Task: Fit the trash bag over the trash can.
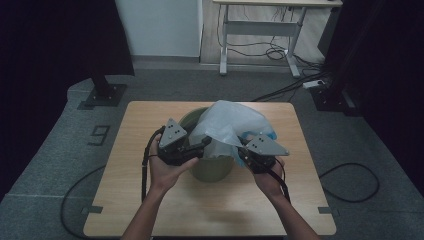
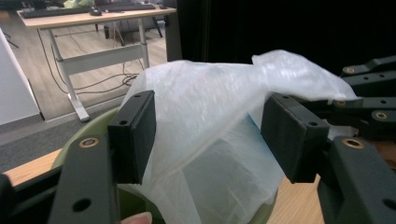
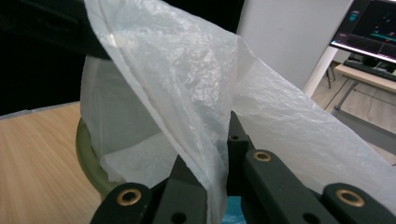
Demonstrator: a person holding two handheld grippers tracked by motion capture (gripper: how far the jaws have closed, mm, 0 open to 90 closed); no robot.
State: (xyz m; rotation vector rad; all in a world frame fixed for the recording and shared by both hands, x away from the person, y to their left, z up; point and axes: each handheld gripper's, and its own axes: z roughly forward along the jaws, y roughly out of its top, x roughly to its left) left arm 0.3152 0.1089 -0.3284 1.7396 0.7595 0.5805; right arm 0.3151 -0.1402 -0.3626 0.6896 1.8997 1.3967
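Note:
A translucent white plastic bag (image 1: 230,122) billows above a round olive-green bin (image 1: 212,170) that stands mid-table. My left gripper (image 1: 204,144) is at the bin's left rim. In the left gripper view it (image 2: 212,135) stands open, the bag (image 2: 210,107) lies between its pads, and neither pad presses on the film. My right gripper (image 1: 243,152) is at the bag's right side. In the right gripper view its jaws (image 3: 219,154) are shut on a fold of the bag (image 3: 187,84), which drapes up over the bin (image 3: 88,154). A bit of blue (image 1: 270,135) shows under the bag.
The wooden table (image 1: 150,200) has bare surface all round the bin. Behind it stand a desk with white legs (image 1: 260,25) and a black stand base (image 1: 105,92). Cables (image 1: 350,180) lie on the grey floor to the right.

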